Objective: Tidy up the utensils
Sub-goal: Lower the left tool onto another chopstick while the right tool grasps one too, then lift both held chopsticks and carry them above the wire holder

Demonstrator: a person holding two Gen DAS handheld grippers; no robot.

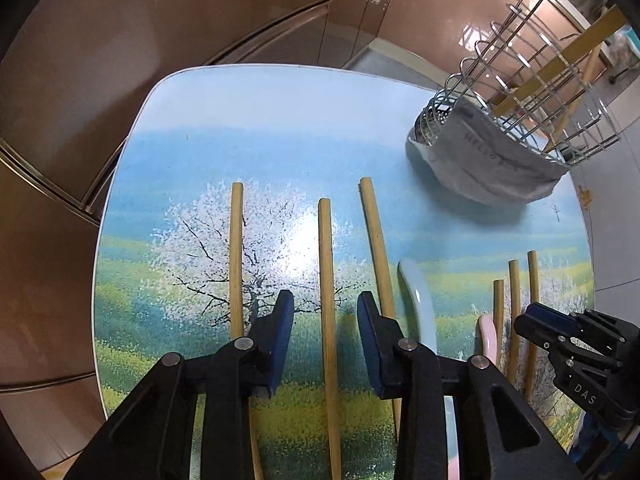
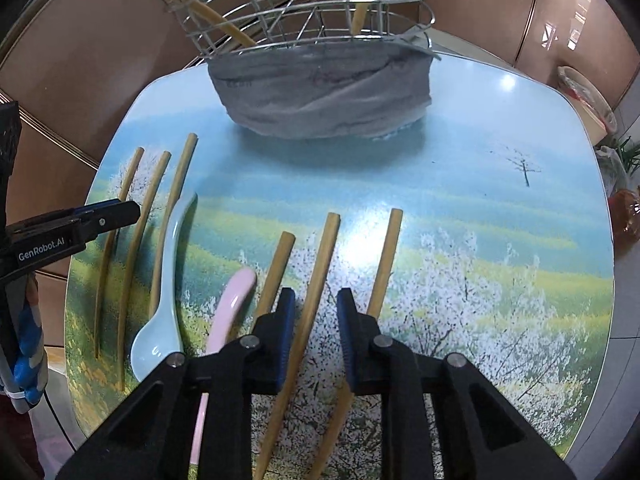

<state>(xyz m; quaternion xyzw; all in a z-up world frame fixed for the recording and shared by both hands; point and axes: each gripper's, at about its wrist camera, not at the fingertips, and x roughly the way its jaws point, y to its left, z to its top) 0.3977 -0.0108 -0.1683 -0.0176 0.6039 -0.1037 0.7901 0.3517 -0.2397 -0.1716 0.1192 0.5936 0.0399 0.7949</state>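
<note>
Several bamboo chopsticks lie side by side on the landscape-print table (image 1: 280, 120). My left gripper (image 1: 325, 298) points down, open, its jaws astride the middle chopstick (image 1: 325, 248) without touching it. A pale-blue spoon (image 1: 418, 304) and a pink spoon (image 1: 489, 336) lie to its right. In the right wrist view my right gripper (image 2: 315, 296) is open around another chopstick (image 2: 326, 248), with gaps on both sides. The pink spoon (image 2: 234, 304) and blue spoon (image 2: 168, 280) lie to its left. A wire utensil basket (image 2: 300, 8) wrapped in grey cloth (image 2: 320, 92) holds two chopsticks.
The basket stands at the table's far edge (image 1: 520, 80). Brown cabinet doors (image 1: 160, 20) rise behind the table. A bowl and plastic bags (image 2: 584, 96) sit beyond the right edge. Each gripper shows at the side of the other's view, about a hand's width apart.
</note>
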